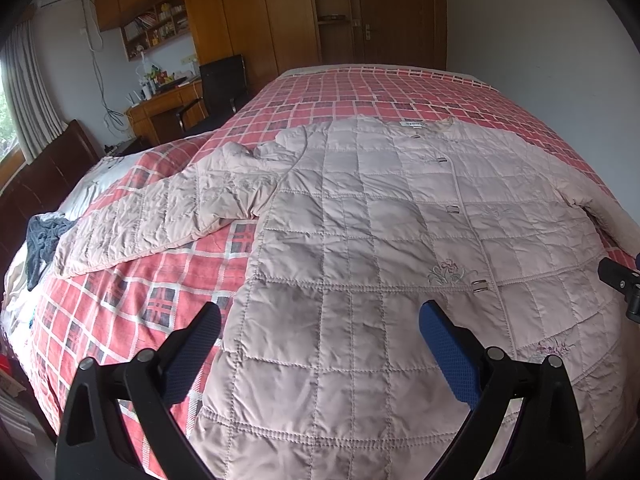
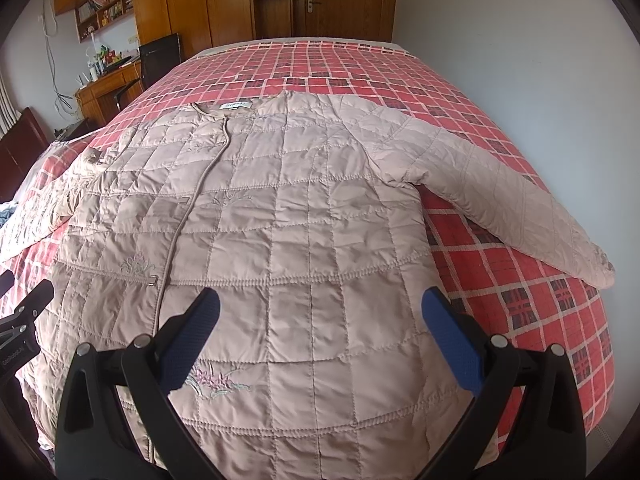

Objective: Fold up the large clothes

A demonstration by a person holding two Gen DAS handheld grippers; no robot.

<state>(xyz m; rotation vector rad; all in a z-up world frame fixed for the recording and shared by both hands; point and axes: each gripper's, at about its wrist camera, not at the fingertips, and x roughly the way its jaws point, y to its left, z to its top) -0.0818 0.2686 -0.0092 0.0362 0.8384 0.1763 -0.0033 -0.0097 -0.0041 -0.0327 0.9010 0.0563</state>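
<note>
quilted jacket (image 2: 256, 216) laid flat, front up, on the plaid bedspread (image 2: 320, 72), collar toward the far end, both sleeves spread outward. left gripper (image 1: 320, 344) and right gripper (image 2: 320, 332) hover above the lower body panels, jaws apart, holding nothing. the padded fabric is probably light, soft and slightly slippery, bulky when doubled. best hold: the left sleeve (image 1: 160, 216) and right sleeve (image 2: 500, 208) near their cuffs, or the hem corners; the near hem seems to run out of view below.
</note>
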